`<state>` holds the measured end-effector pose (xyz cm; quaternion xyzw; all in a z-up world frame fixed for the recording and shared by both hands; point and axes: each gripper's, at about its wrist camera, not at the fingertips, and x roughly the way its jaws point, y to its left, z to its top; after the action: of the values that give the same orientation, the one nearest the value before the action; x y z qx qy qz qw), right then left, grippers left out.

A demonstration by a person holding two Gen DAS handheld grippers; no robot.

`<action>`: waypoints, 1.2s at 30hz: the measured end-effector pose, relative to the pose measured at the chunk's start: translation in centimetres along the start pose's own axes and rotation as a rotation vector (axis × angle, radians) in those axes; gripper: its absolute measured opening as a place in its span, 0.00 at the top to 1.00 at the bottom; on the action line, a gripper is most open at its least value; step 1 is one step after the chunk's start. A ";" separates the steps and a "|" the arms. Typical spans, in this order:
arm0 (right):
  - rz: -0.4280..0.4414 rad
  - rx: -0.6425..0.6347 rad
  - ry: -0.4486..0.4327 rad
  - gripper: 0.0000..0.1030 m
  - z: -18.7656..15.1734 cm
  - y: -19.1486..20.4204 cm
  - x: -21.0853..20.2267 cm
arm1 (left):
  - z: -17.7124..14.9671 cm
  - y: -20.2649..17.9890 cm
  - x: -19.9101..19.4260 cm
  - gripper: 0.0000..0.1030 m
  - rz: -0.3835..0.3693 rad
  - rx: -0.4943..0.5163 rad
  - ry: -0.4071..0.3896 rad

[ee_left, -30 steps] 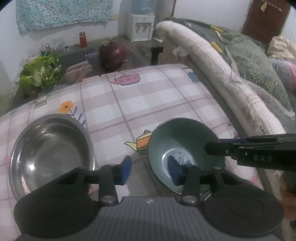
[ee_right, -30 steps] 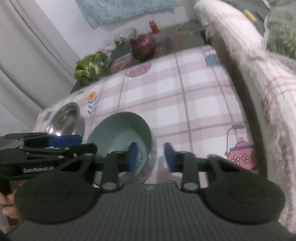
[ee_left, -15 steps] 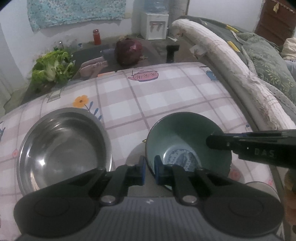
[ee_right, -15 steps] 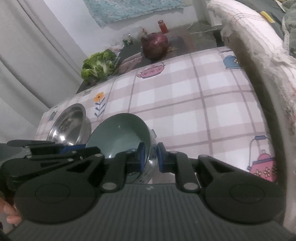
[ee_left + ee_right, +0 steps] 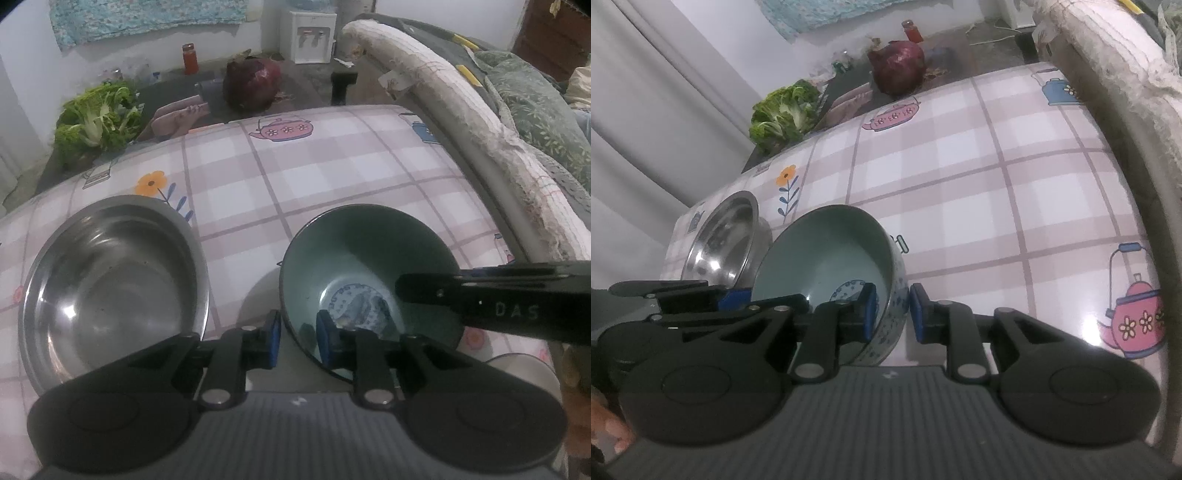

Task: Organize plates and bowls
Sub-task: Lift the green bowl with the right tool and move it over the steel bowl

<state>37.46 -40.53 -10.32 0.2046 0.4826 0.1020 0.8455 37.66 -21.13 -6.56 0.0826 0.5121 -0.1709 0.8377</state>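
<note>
A green bowl [image 5: 364, 254] with a blue flower pattern is held above the checked tablecloth [image 5: 332, 173]. My left gripper [image 5: 296, 341] straddles its near left rim, one pad inside and one outside, jaws slightly apart. My right gripper [image 5: 891, 314] straddles the bowl's [image 5: 827, 258] right rim the same way. A steel bowl [image 5: 110, 280] sits on the table left of the green bowl and also shows in the right wrist view [image 5: 724, 243].
A padded sofa arm [image 5: 461, 110] runs along the table's right side. Green lettuce [image 5: 98, 122] and a red cabbage [image 5: 253, 83] lie beyond the far edge. A pale cup rim [image 5: 524, 369] shows at the lower right.
Both grippers closed onto the green bowl's rim half a second ago, then their jaws widened a little. The bowl has tilted and risen slightly.
</note>
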 end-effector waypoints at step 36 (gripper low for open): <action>-0.017 -0.005 -0.032 0.83 0.6 2.7 -2.0 | -0.1 1.0 -3.8 0.85 0.013 -0.050 -0.084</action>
<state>36.99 -39.05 -7.30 0.2000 0.4704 0.0929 0.8545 36.34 -19.42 -3.32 0.0580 0.4801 -0.1560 0.8613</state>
